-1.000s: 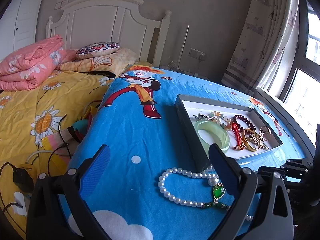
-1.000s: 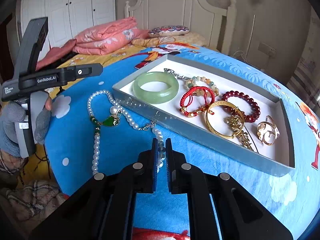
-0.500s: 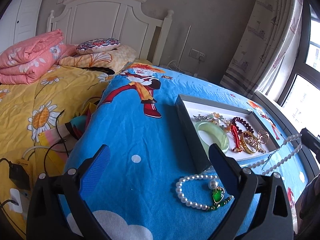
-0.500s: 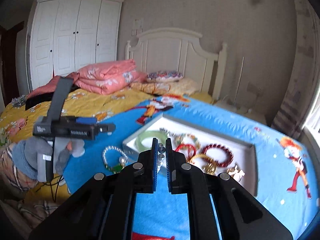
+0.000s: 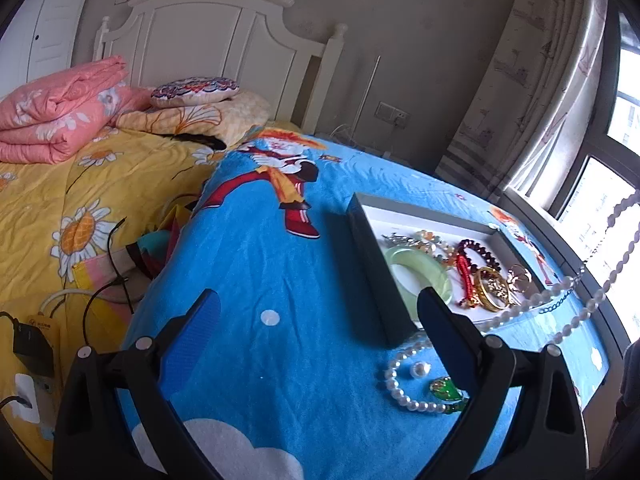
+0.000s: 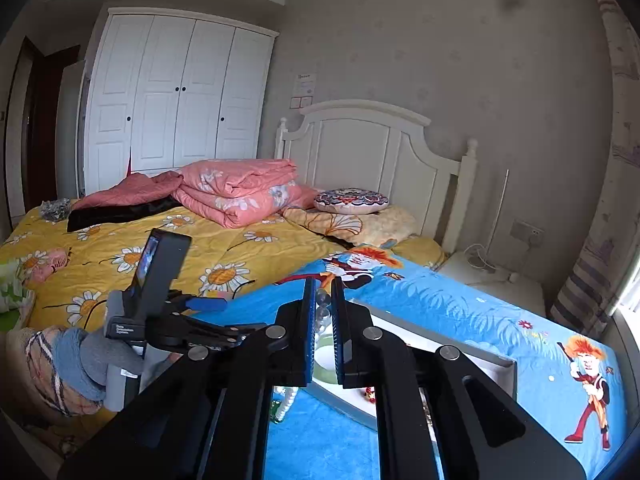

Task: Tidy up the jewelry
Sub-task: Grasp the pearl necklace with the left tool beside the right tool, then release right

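A white pearl necklace (image 5: 404,392) with a green pendant (image 5: 446,389) trails off the blue blanket, and its upper strands (image 5: 592,304) rise to the right edge of the left wrist view. My right gripper (image 6: 323,294) is shut on the necklace's beads (image 6: 322,300), lifted above the grey tray (image 6: 472,350). The tray (image 5: 362,232) holds a green bangle (image 5: 416,270), red and dark bead bracelets, a gold bangle (image 5: 494,288) and rings. My left gripper (image 5: 316,308) hovers open over the blanket, left of the tray, with nothing between its fingers.
The blue cartoon blanket (image 5: 256,272) covers a raised surface beside a bed with a yellow flowered quilt (image 5: 48,208). Cables and a charger (image 5: 28,344) lie at the left. A window and curtain (image 5: 544,80) stand to the right. A person's gloved hand (image 6: 80,360) holds the left gripper.
My right gripper has risen with the pearl necklace. The strand has been pulled up and rightward, so only its lower loop with the pendant still lies on the blanket. The left gripper stayed put.
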Available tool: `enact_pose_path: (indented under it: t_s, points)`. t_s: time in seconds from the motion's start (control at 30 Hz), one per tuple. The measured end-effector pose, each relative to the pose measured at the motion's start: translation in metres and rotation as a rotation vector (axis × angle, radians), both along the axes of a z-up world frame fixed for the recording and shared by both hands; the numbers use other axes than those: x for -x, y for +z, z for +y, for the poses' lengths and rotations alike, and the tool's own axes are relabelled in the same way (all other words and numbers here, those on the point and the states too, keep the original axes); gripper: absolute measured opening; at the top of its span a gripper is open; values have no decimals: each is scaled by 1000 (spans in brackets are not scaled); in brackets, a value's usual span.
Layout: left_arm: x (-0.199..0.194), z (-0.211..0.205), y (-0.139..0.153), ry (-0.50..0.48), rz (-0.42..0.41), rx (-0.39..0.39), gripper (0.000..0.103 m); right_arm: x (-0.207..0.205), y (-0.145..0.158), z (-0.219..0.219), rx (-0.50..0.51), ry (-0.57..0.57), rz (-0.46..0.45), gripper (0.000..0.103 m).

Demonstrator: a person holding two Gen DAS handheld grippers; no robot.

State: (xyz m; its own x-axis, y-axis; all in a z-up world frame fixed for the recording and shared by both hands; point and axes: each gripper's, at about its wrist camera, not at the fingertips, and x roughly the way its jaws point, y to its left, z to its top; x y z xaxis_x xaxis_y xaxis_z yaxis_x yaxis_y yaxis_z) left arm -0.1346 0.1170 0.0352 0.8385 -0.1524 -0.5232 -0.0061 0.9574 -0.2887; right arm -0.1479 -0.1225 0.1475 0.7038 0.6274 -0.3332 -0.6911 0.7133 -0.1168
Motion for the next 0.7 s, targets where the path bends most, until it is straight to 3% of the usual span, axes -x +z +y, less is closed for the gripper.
enact_pose_path:
  t_s: [0.13,0.33,0.5,0.7]
  points:
    - [17,-27,8,-153,-57,18,98,-11,-13,-16,-10,-3,74,8]
    - [27,-94,16,-255,-130,-196,97,-14,-23,-25,-18,6,120,8]
    - [25,-120,26,-277,-185,-229,96,-5,-31,-25,-1,23,123,8]
    - [14,-139,28,-309,-193,-275,77,-1,-45,-31,14,29,143,8]
